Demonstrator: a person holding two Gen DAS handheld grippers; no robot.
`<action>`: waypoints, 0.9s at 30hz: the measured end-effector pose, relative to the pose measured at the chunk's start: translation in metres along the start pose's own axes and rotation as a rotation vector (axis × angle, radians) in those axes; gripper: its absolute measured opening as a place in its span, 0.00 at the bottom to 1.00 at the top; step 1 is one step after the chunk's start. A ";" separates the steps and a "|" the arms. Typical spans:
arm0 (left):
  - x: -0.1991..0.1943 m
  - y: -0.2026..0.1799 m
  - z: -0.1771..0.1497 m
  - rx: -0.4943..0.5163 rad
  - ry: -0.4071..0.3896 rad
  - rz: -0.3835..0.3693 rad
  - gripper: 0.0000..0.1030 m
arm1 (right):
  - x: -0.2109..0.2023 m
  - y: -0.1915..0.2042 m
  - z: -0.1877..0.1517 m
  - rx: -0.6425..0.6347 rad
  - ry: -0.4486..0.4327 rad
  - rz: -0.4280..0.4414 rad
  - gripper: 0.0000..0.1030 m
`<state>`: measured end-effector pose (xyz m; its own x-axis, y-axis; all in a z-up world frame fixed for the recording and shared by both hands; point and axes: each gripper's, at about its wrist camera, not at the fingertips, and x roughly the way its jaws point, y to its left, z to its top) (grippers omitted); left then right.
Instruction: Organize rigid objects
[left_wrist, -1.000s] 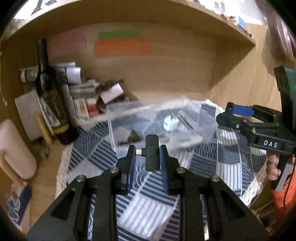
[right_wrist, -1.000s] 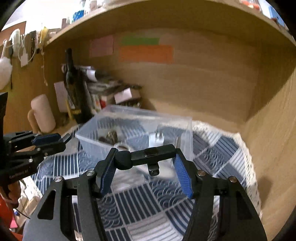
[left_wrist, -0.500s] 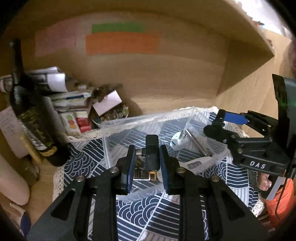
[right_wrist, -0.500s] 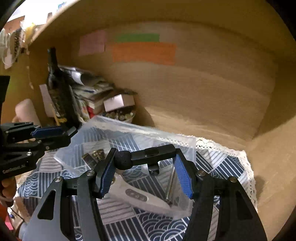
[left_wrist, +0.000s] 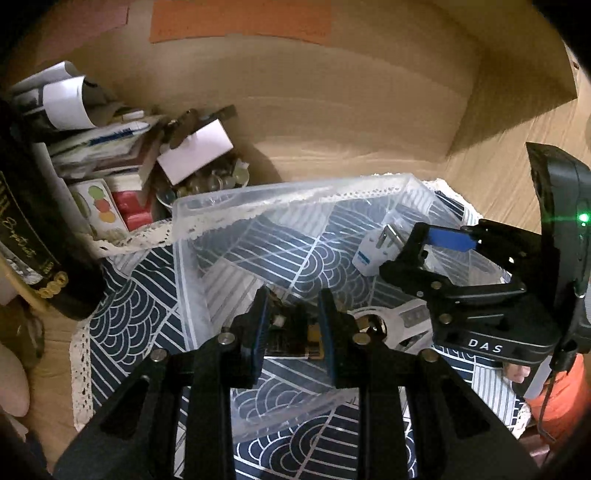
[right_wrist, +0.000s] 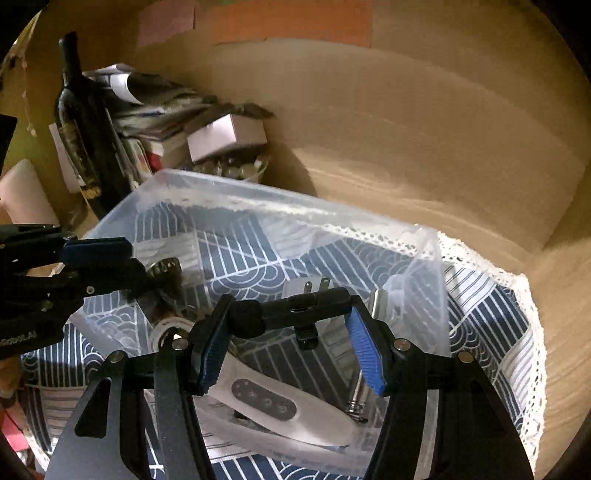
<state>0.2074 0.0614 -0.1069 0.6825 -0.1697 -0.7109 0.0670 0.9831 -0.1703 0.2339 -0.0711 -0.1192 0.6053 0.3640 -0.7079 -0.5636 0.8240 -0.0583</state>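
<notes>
A clear plastic bin (left_wrist: 207, 206) (right_wrist: 424, 258) stands on a blue patterned cloth. My left gripper (left_wrist: 291, 321) is open and empty over the bin's left part, above a dark circuit board (left_wrist: 288, 336) on the bin floor. My right gripper (right_wrist: 291, 339) is shut on a black bar-shaped clip (right_wrist: 295, 310) and holds it over the bin's right part; it also shows in the left wrist view (left_wrist: 454, 258). Inside the bin lie a white plug adapter (left_wrist: 376, 251) (right_wrist: 303, 288), a white remote-like device (right_wrist: 280, 410) and a metal rod (right_wrist: 369, 354).
A dark wine bottle (right_wrist: 81, 125) (left_wrist: 33, 236) stands left of the bin beside stacked papers and boxes (left_wrist: 107, 147) and a white box over a bowl of coins (right_wrist: 229, 140). Wooden walls close the back and right. The cloth (right_wrist: 498, 317) has a lace edge.
Both grippers have moved forward and down over the bin. My left gripper has opened; the small black dongle it held is gone from its jaws. The right gripper still holds the clip.
</notes>
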 end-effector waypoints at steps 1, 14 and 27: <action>0.001 0.000 0.000 0.000 0.001 0.001 0.24 | 0.001 0.000 0.000 0.001 0.002 -0.002 0.56; -0.042 -0.008 -0.003 0.012 -0.089 0.031 0.41 | -0.044 0.006 0.002 -0.001 -0.090 -0.025 0.72; -0.146 -0.036 -0.029 0.028 -0.347 0.046 0.80 | -0.160 0.021 -0.026 0.032 -0.344 -0.049 0.87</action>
<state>0.0842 0.0492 -0.0164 0.8918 -0.0963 -0.4422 0.0472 0.9916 -0.1208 0.1106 -0.1231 -0.0254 0.7885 0.4442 -0.4254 -0.5145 0.8554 -0.0605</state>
